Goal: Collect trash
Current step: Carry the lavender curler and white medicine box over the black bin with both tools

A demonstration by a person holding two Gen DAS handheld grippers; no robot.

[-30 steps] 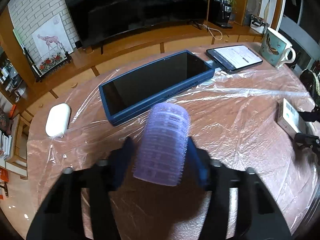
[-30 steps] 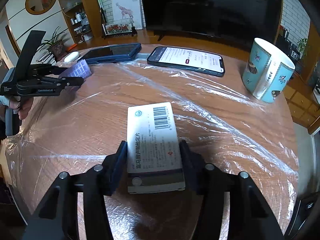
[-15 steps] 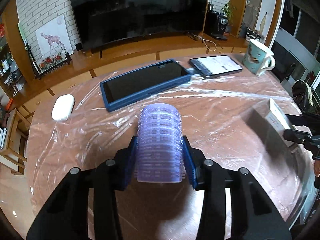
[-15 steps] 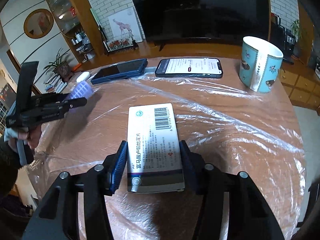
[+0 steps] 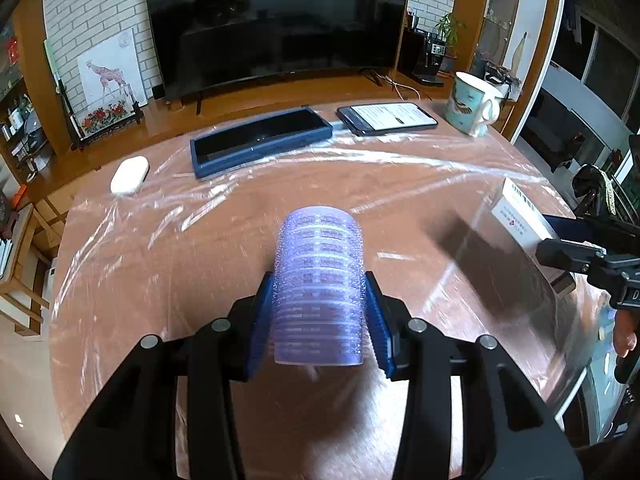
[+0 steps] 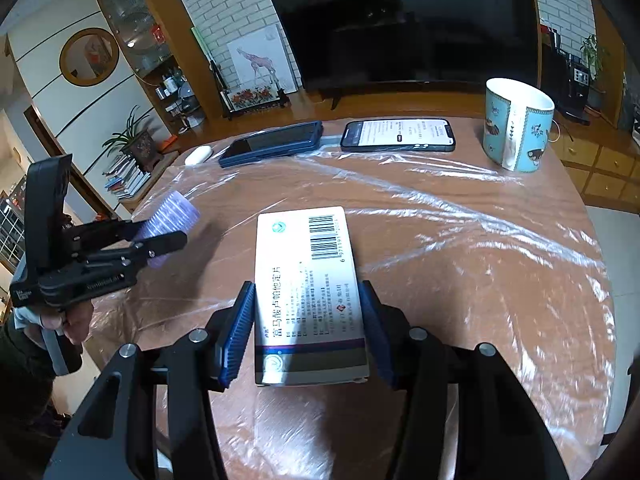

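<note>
A purple hair roller (image 5: 320, 280) is clamped between the blue pads of my left gripper (image 5: 320, 312), lifted above the round wooden table (image 5: 240, 240). The right wrist view shows the same roller (image 6: 172, 216) in the left gripper (image 6: 160, 236) at the far left, held by a hand. My right gripper (image 6: 306, 328) is shut on a white medicine box (image 6: 308, 280) with a barcode, raised over the table's near side. From the left wrist view the box (image 5: 520, 216) and the right gripper (image 5: 560, 248) sit at the right edge.
Clear plastic film (image 6: 440, 208) covers the table. Along its far side lie a white case (image 5: 129, 175), a blue-cased tablet (image 5: 260, 140), a lit phone (image 5: 386, 117) and a blue patterned mug (image 6: 516, 124). Behind stand a low wooden cabinet and a large TV (image 5: 276, 20).
Both grippers have pulled back and risen from the table with their loads, so the table objects look smaller and farther. The roller and the box stay gripped.
</note>
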